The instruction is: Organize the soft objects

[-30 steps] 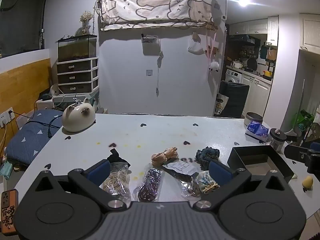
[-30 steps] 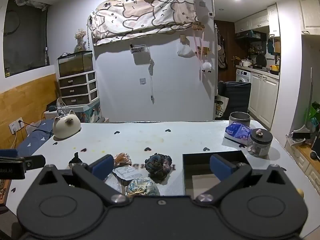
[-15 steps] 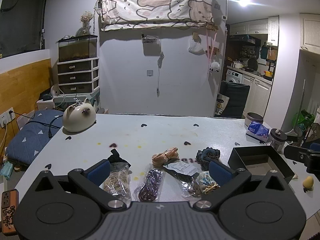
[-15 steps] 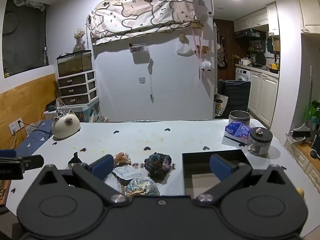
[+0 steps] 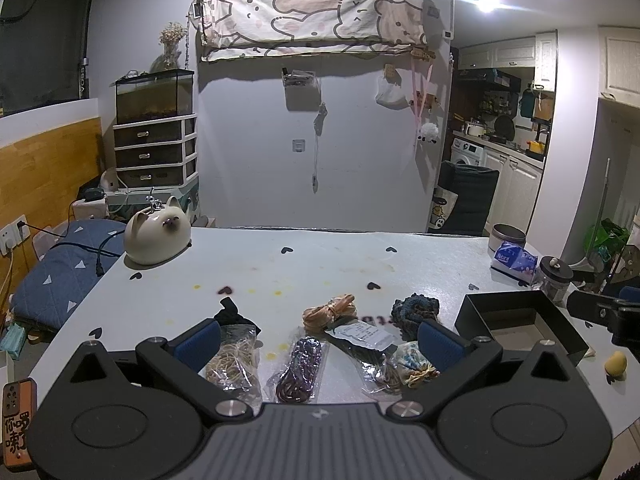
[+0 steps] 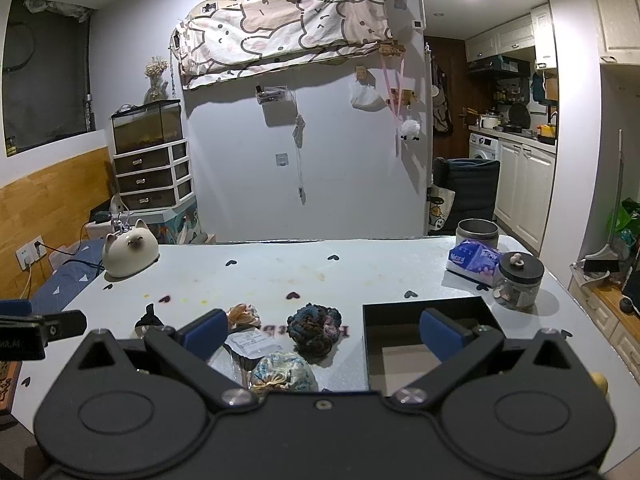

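Both pairs of jaws stand spread and hold nothing: the left gripper [image 5: 318, 338] hovers over small clear plastic bags of coiled cords [image 5: 300, 368] near the table edge, the right gripper [image 6: 320, 332] between a dark knitted yarn scrunchie [image 6: 314, 326] and the open black box [image 6: 424, 316] at right. These pieces look light, limp and crinkly-slippery; pinching the bunched middle seems safest.

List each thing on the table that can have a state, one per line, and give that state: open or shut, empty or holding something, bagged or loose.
left gripper: open, holding nothing
right gripper: open, holding nothing
black box: open, no lid, nothing soft inside
glass jar: lid on
dark scrunchie: loose
orange scrunchie: loose
rubber bands: bagged
purple hair ties: bagged
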Demonstrator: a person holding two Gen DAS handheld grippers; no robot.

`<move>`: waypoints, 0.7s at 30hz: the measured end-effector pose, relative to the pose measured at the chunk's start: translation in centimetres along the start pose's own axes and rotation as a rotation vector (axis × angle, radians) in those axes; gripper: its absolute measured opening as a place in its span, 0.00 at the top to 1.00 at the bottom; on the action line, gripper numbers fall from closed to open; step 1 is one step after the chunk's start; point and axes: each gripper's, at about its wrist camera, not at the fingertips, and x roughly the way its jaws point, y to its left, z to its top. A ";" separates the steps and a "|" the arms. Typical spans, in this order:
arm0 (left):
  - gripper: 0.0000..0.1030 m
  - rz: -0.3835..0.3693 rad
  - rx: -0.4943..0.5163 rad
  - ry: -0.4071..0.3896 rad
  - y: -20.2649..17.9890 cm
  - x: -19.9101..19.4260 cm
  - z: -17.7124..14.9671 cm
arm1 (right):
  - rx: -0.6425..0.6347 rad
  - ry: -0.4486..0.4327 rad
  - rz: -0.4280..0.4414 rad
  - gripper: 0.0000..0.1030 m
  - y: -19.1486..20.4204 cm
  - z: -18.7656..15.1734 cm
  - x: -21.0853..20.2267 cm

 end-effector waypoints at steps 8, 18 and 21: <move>0.00 0.001 0.001 0.000 0.0 0.0 0.0 | 0.001 0.001 -0.001 0.00 -0.1 -0.1 0.1; 0.00 0.002 0.001 0.000 0.0 0.0 0.0 | 0.002 0.003 0.000 0.00 -0.1 -0.1 0.2; 0.00 0.001 0.001 0.000 0.0 0.0 0.0 | 0.002 0.004 -0.001 0.00 -0.1 0.0 0.3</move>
